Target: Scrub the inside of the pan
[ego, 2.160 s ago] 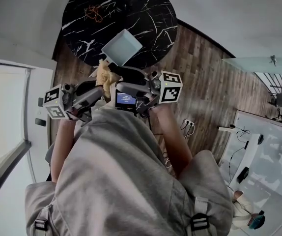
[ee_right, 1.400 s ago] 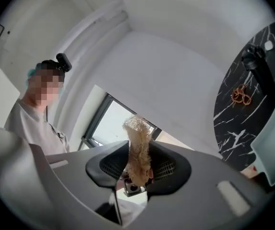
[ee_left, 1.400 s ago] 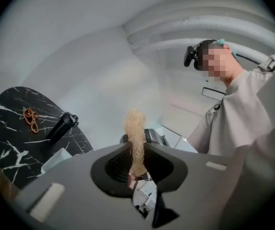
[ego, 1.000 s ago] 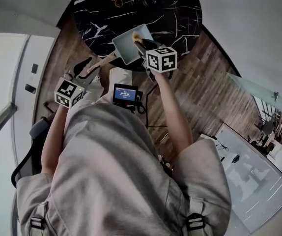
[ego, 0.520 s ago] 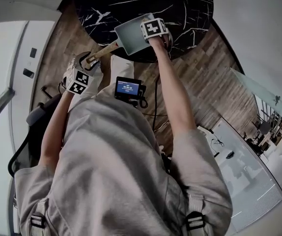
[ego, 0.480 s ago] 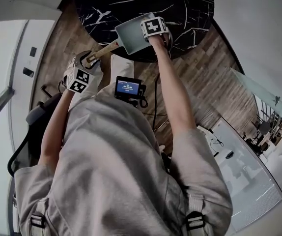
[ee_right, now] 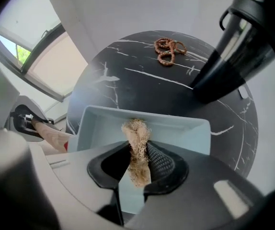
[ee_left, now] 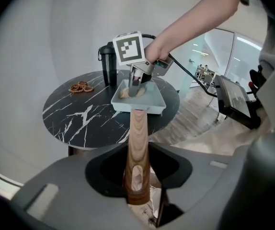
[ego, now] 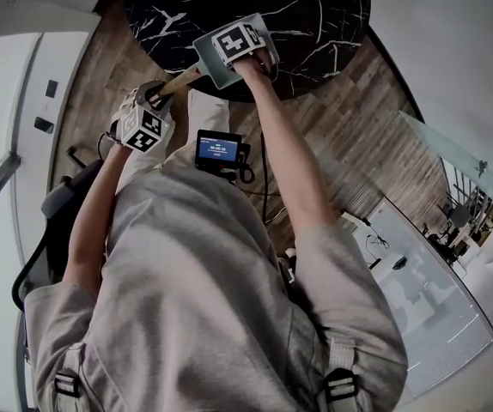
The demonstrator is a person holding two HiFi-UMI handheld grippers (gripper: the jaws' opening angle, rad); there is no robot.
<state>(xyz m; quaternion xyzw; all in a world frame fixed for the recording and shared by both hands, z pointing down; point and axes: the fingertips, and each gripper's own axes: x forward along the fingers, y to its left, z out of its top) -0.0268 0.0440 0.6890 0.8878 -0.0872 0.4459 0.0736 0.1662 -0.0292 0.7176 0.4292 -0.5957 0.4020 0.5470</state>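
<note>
Round black marble-look table [ee_left: 75, 123] w/ white veins. On it: square pale-blue pan [ee_left: 154, 107] at near edge, dark lidded tumbler [ee_left: 109, 63] behind, brown beaded coil [ee_left: 81, 86] left of tumbler.

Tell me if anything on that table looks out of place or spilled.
Nothing looks spilled or damaged. The only oddity is that the square pan is at the very near edge of the black marble table, with its wooden handle sticking out well past the rim.

head view: overhead | left gripper view: low, oblique | right gripper view: downward, near (pan [ee_right: 180, 131] shared)
</note>
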